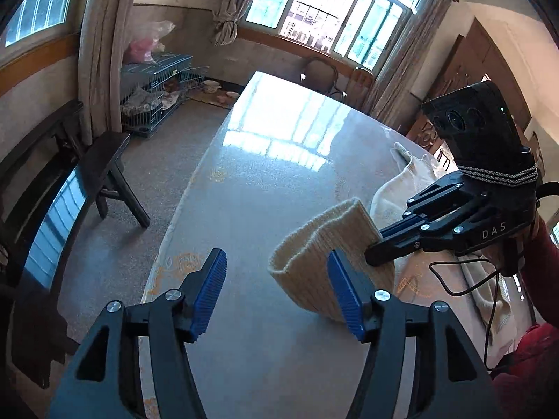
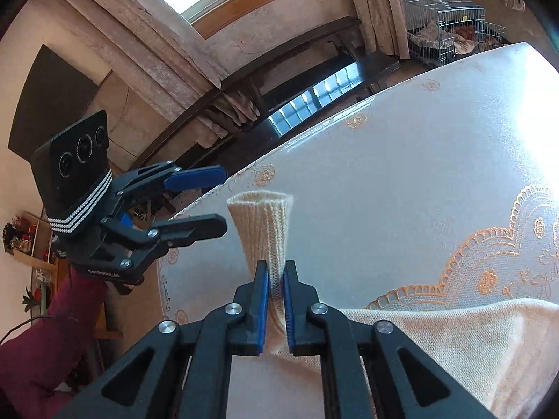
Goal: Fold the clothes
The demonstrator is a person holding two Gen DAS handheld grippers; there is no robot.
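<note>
Right gripper clamped on the ribbed sleeve cuff of a cream knitted sweater, blue pads pressed close with only the knit between them. Cuff lifted off the tabletop, its open end flaring beyond the pads (a small oval mouth, seen end-on). Rest of the sweater heaped along the near right edge of the tabletop, over the orange-embroidered lace cloth.

Left gripper spread wide, nothing between its blue pads; poised near the left edge of the tabletop, the right-hand pad just in front of the raised cuff (touching or not, cannot tell). Dark red sleeve behind the right gripper. Dark bench on the floor beyond the left edge.
</note>
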